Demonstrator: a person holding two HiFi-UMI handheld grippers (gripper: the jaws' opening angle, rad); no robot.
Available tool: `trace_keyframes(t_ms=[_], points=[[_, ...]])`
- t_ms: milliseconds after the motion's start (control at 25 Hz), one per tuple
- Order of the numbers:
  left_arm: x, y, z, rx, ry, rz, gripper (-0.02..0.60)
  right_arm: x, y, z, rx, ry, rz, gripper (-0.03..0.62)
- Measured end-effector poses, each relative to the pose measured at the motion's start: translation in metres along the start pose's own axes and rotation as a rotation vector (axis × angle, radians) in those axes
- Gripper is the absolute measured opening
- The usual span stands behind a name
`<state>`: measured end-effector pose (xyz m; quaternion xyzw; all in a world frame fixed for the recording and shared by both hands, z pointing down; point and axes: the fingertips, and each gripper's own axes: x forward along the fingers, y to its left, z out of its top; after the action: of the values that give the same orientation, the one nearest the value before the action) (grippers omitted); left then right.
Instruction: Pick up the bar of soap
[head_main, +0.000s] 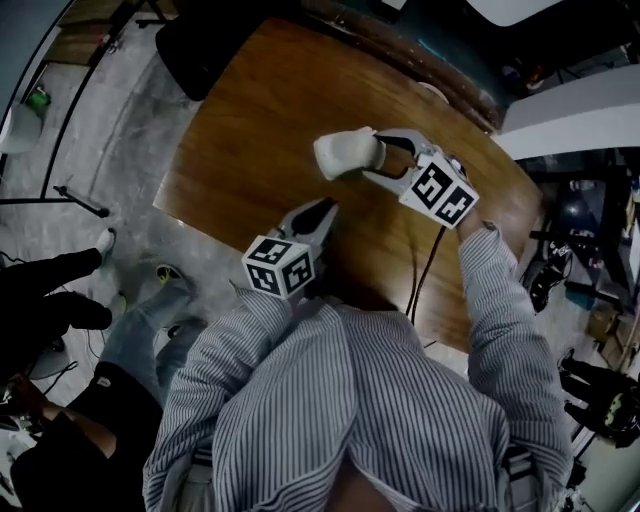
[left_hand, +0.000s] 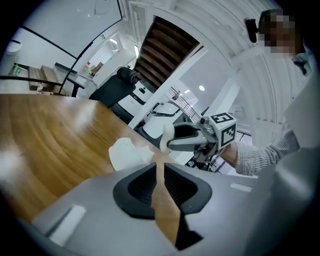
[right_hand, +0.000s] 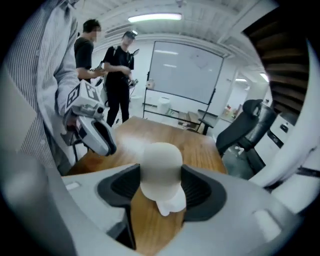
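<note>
A white bar of soap (head_main: 345, 153) is held just above the brown wooden table (head_main: 250, 110), with my right gripper (head_main: 372, 152) shut on it. In the right gripper view the soap (right_hand: 160, 167) fills the gap between the dark pads, and a small white crumpled piece (right_hand: 171, 204) shows under it. The left gripper view shows that crumpled piece (left_hand: 127, 152) lying on the table, with the soap (left_hand: 168, 136) in the right gripper (left_hand: 172, 138) beyond it. My left gripper (head_main: 326, 210) is shut and empty, nearer me and just left of the soap.
A black office chair (head_main: 200, 45) stands at the table's far left corner. A person's legs and shoes (head_main: 130, 310) are on the floor to the left. Two people (right_hand: 107, 65) stand beyond the table near a whiteboard (right_hand: 187, 72). A cable (head_main: 425, 265) runs over the table's near right part.
</note>
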<state>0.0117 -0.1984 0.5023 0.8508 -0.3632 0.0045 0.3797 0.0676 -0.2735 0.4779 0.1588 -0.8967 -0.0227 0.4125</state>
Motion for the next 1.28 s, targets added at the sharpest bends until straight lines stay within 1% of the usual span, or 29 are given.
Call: trace_keyframes(t_ms=[120, 240, 320, 400, 480, 640, 800, 920, 1080, 1280], points=[[-0.011, 0.001, 0.003, 0.041, 0.014, -0.004, 0.051, -0.031, 0.008, 0.022, 0.151, -0.144, -0.103, 0.256], [-0.013, -0.009, 0.007, 0.053, 0.040, -0.045, 0.051, -0.060, 0.017, 0.031, 0.296, -0.307, -0.139, 0.256], [-0.015, -0.016, 0.011, 0.067, 0.042, -0.060, 0.047, -0.073, 0.024, 0.031, 0.390, -0.385, -0.164, 0.258], [-0.015, -0.021, 0.016, 0.086, 0.042, -0.072, 0.038, -0.080, 0.034, 0.032, 0.451, -0.455, -0.193, 0.258], [-0.013, -0.025, 0.018, 0.096, 0.049, -0.085, 0.038, -0.082, 0.046, 0.034, 0.482, -0.516, -0.219, 0.256], [-0.008, -0.028, 0.024, 0.116, 0.048, -0.094, 0.038, -0.077, 0.067, 0.037, 0.572, -0.575, -0.264, 0.258], [-0.004, -0.033, 0.020, 0.126, 0.062, -0.111, 0.037, -0.073, 0.083, 0.040, 0.698, -0.647, -0.252, 0.256], [-0.002, -0.038, 0.016, 0.128, 0.076, -0.112, 0.025, -0.072, 0.087, 0.035, 0.772, -0.668, -0.264, 0.258], [0.000, -0.038, 0.016, 0.124, 0.078, -0.102, 0.020, -0.070, 0.086, 0.028, 0.810, -0.655, -0.290, 0.258], [-0.001, -0.035, 0.015, 0.112, 0.077, -0.083, 0.020, -0.068, 0.086, 0.027, 0.833, -0.657, -0.276, 0.256]])
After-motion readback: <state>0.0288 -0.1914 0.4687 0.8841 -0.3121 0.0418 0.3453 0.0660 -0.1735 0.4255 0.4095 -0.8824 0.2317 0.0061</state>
